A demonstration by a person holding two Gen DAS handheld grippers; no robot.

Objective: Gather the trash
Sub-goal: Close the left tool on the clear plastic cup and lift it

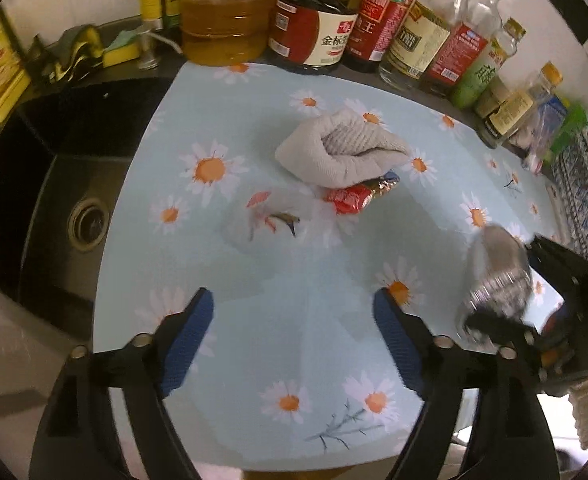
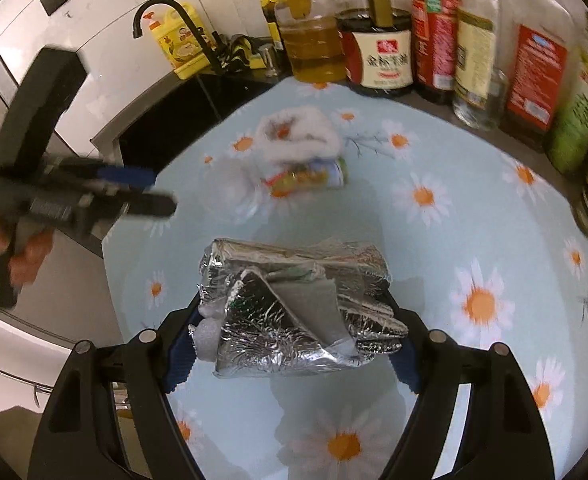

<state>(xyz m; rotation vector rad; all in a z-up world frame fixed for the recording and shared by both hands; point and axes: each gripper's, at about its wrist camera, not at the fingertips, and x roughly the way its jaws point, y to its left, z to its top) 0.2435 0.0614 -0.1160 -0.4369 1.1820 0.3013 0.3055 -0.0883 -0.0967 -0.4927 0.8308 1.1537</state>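
Right gripper [image 2: 294, 336] clamped on crumpled foil wrapper [image 2: 294, 304], above the tablecloth's [image 1: 294, 264] near edge. Left gripper [image 1: 294, 336] spread, empty — red snack packet [image 1: 351, 198] straight ahead mid-cloth, long axis crosswise.

A crumpled silver foil wrapper [image 2: 297, 312] sits between the right gripper's jaws, pinched on both sides by the blue pads, raised off the daisy-print surface; its shiny creased skin folds open at the middle, showing a dull grey inner flap. Ahead of those jaws, well apart, a red and yellow snack packet [image 2: 307, 176] lies flat on its side. From the left gripper's view the same packet [image 1: 357, 196] lies well ahead of the open jaws, slightly to their right. A clear plastic wrapper [image 1: 270, 220] with red and dark print lies just left of it, crinkled and flat.
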